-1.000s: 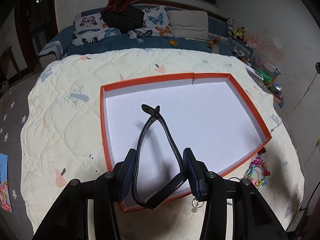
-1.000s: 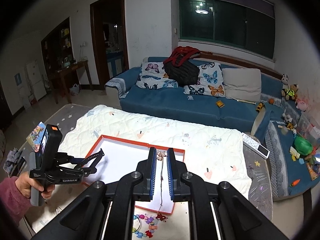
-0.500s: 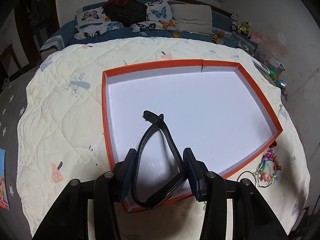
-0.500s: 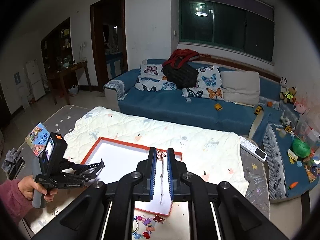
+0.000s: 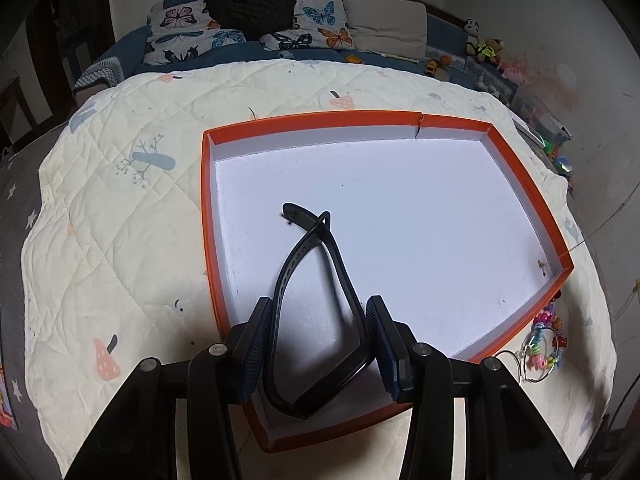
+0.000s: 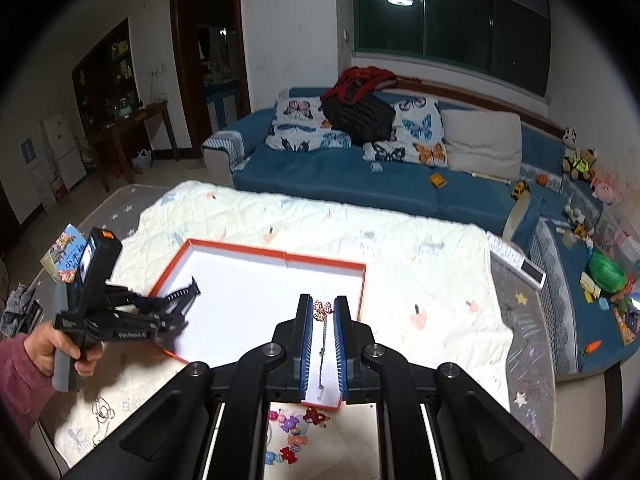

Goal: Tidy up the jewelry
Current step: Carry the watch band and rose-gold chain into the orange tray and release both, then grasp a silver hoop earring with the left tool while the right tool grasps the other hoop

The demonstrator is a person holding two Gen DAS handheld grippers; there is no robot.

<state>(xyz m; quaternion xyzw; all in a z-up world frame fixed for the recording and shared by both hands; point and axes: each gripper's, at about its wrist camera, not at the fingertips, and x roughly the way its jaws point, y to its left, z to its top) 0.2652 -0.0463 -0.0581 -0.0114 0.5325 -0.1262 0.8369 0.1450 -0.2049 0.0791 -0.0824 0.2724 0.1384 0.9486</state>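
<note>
The left gripper (image 5: 320, 334), clamped on the black strap (image 5: 316, 280), should lower toward the lower-centre tray (image 5: 524, 184) floor before releasing it.

Left camera low and close over the orange tray (image 5: 208, 216), looking down, right camera higher and farther back, facing the sofa (image 6: 344, 176), both see the tray.

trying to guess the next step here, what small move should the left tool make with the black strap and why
Probably lower the left tool a little and open it. The black strap it holds already hangs over the white floor of the orange box, near the left wall, so letting go should drop it inside.
</note>
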